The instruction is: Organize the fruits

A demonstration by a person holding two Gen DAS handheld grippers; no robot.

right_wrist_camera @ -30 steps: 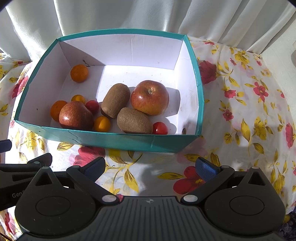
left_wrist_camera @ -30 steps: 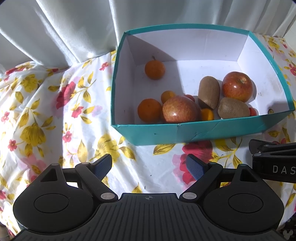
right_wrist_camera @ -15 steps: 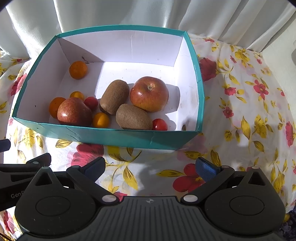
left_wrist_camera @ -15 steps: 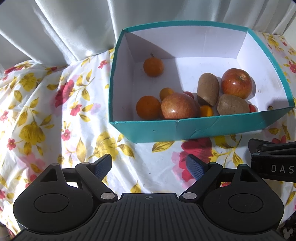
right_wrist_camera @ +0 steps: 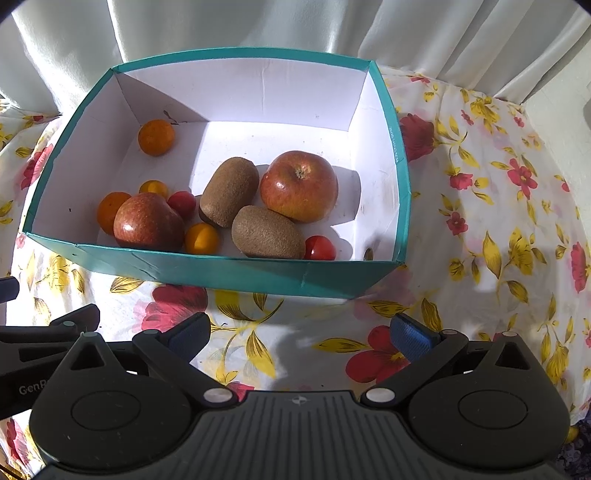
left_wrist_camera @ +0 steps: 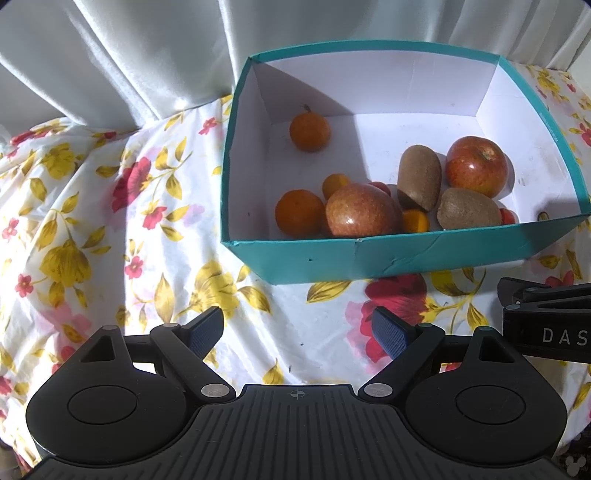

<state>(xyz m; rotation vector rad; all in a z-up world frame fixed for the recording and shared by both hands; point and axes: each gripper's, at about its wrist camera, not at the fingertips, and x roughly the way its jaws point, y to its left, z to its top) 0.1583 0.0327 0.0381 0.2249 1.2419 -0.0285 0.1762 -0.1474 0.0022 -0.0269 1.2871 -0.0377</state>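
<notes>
A teal box [left_wrist_camera: 406,258] [right_wrist_camera: 229,273] with white inside stands on the flowered cloth. It holds two red apples [left_wrist_camera: 360,210] [right_wrist_camera: 299,184], two brown kiwis [left_wrist_camera: 419,177] [right_wrist_camera: 267,232], small oranges [left_wrist_camera: 309,131] [right_wrist_camera: 156,136] and cherry tomatoes [right_wrist_camera: 319,248]. My left gripper [left_wrist_camera: 297,328] is open and empty, over the cloth in front of the box's near wall. My right gripper [right_wrist_camera: 301,338] is open and empty, also in front of the box. Each gripper shows at the edge of the other's view.
A flowered tablecloth [left_wrist_camera: 92,221] [right_wrist_camera: 498,221] covers the table. A white curtain [left_wrist_camera: 129,55] [right_wrist_camera: 295,22] hangs close behind the box. The cloth drops off at the left and right edges.
Both grippers have drawn back and risen slightly, so the box sits a little farther up in both views. Both stay open and empty. The fruit has not moved.
</notes>
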